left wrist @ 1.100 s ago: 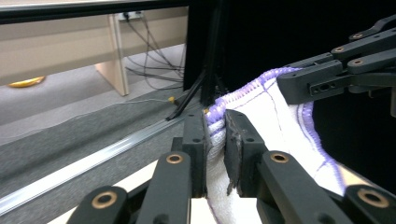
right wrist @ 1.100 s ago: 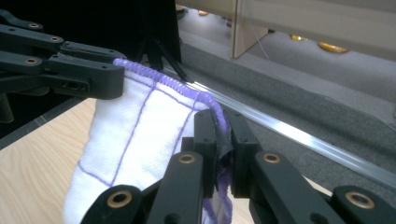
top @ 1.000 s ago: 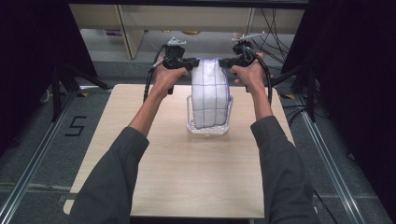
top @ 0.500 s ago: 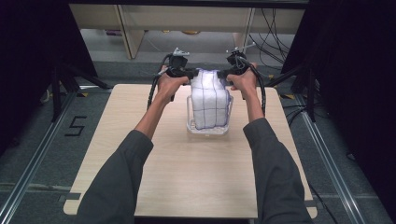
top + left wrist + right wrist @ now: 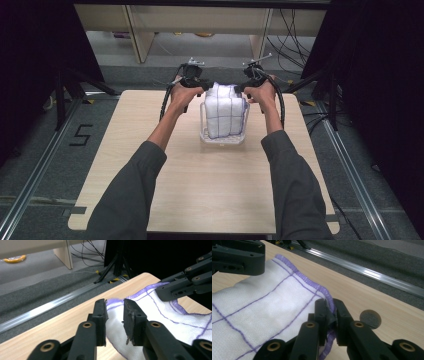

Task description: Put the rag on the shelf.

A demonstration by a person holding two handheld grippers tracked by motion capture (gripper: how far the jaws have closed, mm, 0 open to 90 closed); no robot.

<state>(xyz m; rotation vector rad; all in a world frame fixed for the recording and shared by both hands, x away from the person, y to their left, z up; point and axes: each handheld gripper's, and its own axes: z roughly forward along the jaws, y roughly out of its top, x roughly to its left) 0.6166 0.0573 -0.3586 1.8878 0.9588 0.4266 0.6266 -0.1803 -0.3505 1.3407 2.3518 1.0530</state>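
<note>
White woven cloth with purple grid lines and purple stitched hem (image 5: 226,112), draped into a clear plastic basket (image 5: 223,138) at the far centre of the pale wooden table (image 5: 200,190). Left gripper (image 5: 115,312): jaws just opening, cloth corner loose between them. Right gripper (image 5: 329,312): pinching the hem. Both forearms extend forward, hands flanking the cloth top. Bare tabletop surrounds the basket on all sides.

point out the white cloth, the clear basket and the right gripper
white cloth (image 5: 226,107): high view, front face of the folded stack.
clear basket (image 5: 223,140): high view, near rim at the base.
right gripper (image 5: 330,308): right gripper view, between jaw tips pinching the purple hem.
</note>
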